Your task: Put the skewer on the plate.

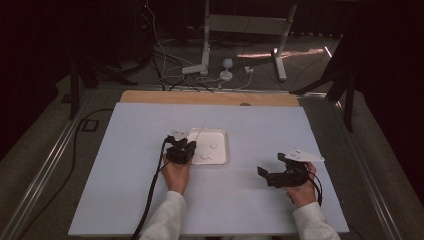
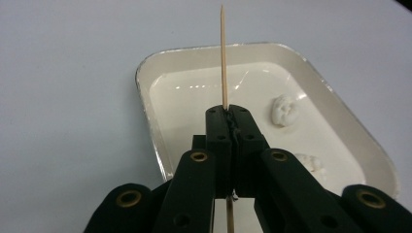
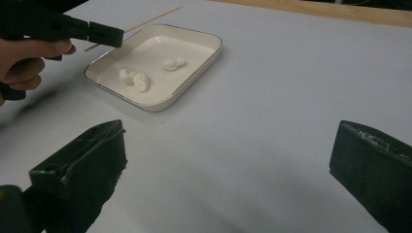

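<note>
A: What is the setting?

B: A dark room with cables and a white stand on the floor beyond a pale grey table (image 1: 125,190), which has a wooden strip along its far edge.

A: And what sits on it?

B: A shallow white tray (image 1: 222,134) with a thin metallic rim, near the middle of the table. Three small white lumps (image 3: 141,81) lie in it, two close together at the near side and one a little farther in.

A: Where is the left gripper?

B: The left gripper (image 2: 228,112) is at the tray's left near corner. Its black jaws are pressed together, pinching a thin wooden skewer (image 2: 223,58), which sticks out past the jaws and slants over the tray toward the far side. The tip is in the air, clear of the lumps.

A: The right one?

B: The right gripper (image 1: 272,167) is well to the right of the tray, above bare table, held in the person's hand. Its jaws are spread wide with nothing between them
</note>
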Tool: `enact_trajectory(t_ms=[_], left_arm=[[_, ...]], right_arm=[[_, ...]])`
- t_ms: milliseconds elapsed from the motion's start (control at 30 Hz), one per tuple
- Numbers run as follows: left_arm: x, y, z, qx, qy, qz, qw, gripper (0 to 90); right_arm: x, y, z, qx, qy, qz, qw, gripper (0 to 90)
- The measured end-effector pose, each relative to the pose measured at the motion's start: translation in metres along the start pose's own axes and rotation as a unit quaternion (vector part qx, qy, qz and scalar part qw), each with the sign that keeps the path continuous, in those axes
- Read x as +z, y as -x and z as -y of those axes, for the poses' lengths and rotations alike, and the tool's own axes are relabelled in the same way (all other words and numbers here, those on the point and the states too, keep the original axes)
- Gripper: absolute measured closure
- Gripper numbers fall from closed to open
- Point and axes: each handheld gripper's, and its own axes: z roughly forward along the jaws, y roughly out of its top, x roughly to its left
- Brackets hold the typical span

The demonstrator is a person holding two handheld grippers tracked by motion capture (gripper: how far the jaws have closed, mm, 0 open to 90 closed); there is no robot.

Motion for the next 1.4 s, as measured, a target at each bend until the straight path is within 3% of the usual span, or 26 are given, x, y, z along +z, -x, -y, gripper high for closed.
enact_trajectory(t_ms=[167, 233, 267, 333, 467, 700, 1200, 1400], left_arm=[[0.005, 0.001, 0.003, -0.005, -0.014, -0.005, 0.9999, 88.8], [0.006, 0.0, 0.004, -0.017, -0.02, 0.001, 0.9997, 88.5], [0.007, 0.0, 0.004, -0.021, -0.022, 0.007, 0.9995, 85.4], [0.008, -0.001, 0.004, -0.032, -0.026, 0.039, 0.9984, 72.9], [0.006, -0.001, 0.003, -0.03, -0.013, 0.046, 0.9984, 54.0], [-0.003, -0.005, -0.001, -0.03, 0.006, 0.059, 0.9978, 33.7], [-0.038, -0.017, -0.01, 0.007, 0.033, 0.09, 0.9954, 9.5], [-0.058, -0.024, -0.011, 0.039, 0.039, 0.097, 0.9937, 1.3]], right_arm=[[0.0, 0.001, 0.0, 0.0, 0.0, 0.0, 1.0, 0.0], [0.0, 0.001, 0.0, 0.0, 0.0, -0.001, 1.0, 0.0], [0.0, 0.001, 0.0, 0.0, -0.001, -0.001, 1.0, 0.0], [0.0, 0.001, 0.001, 0.0, -0.002, -0.001, 1.0, 0.0], [0.001, 0.0, 0.001, 0.0, -0.002, -0.001, 1.0, 0.0], [0.001, 0.0, 0.001, 0.0, -0.001, -0.001, 1.0, 0.0], [0.002, -0.002, 0.002, -0.003, 0.003, -0.001, 1.0, 0.0], [0.0, -0.004, 0.002, -0.004, 0.009, -0.003, 0.9999, 0.0]])
